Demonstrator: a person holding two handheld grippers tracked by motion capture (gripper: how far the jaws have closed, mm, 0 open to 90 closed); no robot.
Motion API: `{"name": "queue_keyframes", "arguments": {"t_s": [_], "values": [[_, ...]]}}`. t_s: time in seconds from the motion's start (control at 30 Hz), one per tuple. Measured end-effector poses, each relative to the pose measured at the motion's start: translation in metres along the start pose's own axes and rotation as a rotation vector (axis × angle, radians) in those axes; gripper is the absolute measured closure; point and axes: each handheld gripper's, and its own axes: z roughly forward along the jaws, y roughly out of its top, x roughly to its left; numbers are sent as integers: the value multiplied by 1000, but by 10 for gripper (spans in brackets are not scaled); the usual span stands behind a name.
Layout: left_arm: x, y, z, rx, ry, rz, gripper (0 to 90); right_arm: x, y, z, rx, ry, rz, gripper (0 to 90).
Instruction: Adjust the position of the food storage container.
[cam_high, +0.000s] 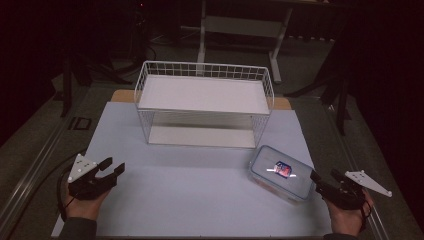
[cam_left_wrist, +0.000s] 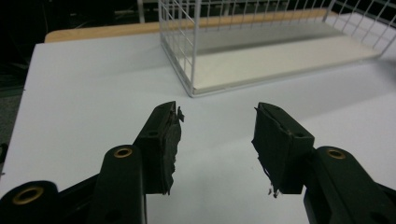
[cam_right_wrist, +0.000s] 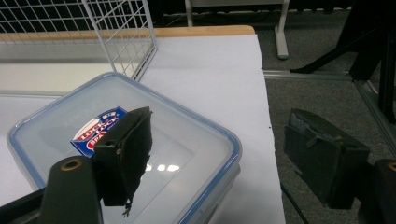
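Lunchbox (cam_high: 281, 171) sits just right of the wire basket (cam_high: 204, 102), right gripper (cam_high: 323, 180) spread wide beside it, probably lining up a grab, left gripper (cam_high: 111, 167) released too.

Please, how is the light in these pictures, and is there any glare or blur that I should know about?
High view: dim, the surroundings nearly black, the white table sheet evenly lit, glare streaks on the clear lidded box. Right gripper view: bright spots on that lid, near jaws soft. Left gripper view: jaws slightly blurred, wire shelf fairly sharp.
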Motion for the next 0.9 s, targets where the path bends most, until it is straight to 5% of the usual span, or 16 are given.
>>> {"name": "queue_keyframes", "arguments": {"t_s": [0.3,0.7,0.9], "values": [[8,-1,1,-8,8,-52,498,-6,-1,5,17,12,13,425],[13,-3,2,-26,18,-93,489,-7,3,13,28,-17,16,888],[12,-3,2,-29,17,-92,489,-15,2,23,67,-22,41,897]]}}
